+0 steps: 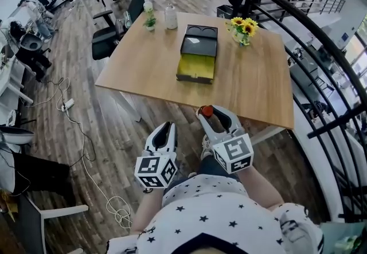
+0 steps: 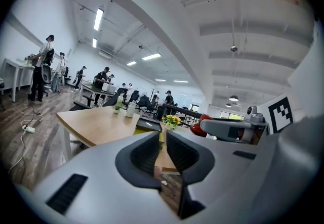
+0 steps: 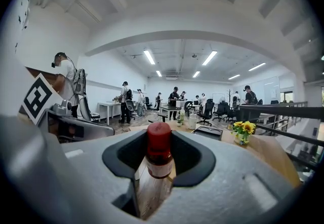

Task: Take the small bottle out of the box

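The small bottle (image 3: pixel 159 153), with a red cap and a pale label, stands upright between the jaws of my right gripper (image 3: pixel 159 142), which is shut on it. In the head view this gripper (image 1: pixel 213 114) hangs off the table's near edge with the red cap (image 1: pixel 207 111) at its tip. My left gripper (image 1: pixel 167 128) is beside it, lower left, over the floor. Its jaws (image 2: pixel 163 139) stand a narrow slit apart with nothing between them. The black box (image 1: pixel 198 52) lies open mid-table, yellow inside.
On the wooden table (image 1: pixel 143 75) stand a sunflower vase (image 1: pixel 243 29), a white jar (image 1: pixel 171 18) and a small plant (image 1: pixel 149 20). A black railing (image 1: pixel 321 69) curves along the right. Office chairs stand behind the table; cables (image 1: pixel 77 138) trail on the floor at left.
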Tool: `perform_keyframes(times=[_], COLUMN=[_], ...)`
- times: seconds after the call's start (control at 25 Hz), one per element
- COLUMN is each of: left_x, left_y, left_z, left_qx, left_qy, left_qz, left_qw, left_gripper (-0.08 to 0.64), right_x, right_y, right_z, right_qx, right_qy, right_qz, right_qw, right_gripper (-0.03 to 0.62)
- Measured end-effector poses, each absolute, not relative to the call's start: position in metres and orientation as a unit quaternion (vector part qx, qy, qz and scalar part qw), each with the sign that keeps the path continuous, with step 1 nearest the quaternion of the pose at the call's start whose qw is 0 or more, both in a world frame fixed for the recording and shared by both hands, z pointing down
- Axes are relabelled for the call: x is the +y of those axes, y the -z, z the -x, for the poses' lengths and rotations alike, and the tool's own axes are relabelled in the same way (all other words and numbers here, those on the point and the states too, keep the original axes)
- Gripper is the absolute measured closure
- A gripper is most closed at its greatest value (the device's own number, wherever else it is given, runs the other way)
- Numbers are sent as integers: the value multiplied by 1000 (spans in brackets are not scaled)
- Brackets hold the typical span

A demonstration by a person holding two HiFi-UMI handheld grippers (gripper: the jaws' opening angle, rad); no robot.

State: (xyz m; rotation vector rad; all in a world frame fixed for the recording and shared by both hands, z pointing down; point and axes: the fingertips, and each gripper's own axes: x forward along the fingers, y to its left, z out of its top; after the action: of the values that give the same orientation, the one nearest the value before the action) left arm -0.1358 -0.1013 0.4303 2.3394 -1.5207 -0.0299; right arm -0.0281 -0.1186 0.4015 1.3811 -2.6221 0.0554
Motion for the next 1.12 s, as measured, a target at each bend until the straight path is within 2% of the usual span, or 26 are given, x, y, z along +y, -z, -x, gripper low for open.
perform_keyframes(times=[0.48, 1.12], left_x=[-96, -105], left_y=[-432, -435], left_z=[136, 134], left_qx=[-542, -537], left_qy=[7, 0], left_qz=[-822, -826], left_qw=[174, 174], left_gripper=[545, 551], right_x=[-114, -120], right_y=[-402, -407], right_z=[25, 25], right_qx=[-881, -877], right_qy=[-24, -23], right_qz=[-466, -471], right_qw=[84, 91], right_gripper=[448, 451])
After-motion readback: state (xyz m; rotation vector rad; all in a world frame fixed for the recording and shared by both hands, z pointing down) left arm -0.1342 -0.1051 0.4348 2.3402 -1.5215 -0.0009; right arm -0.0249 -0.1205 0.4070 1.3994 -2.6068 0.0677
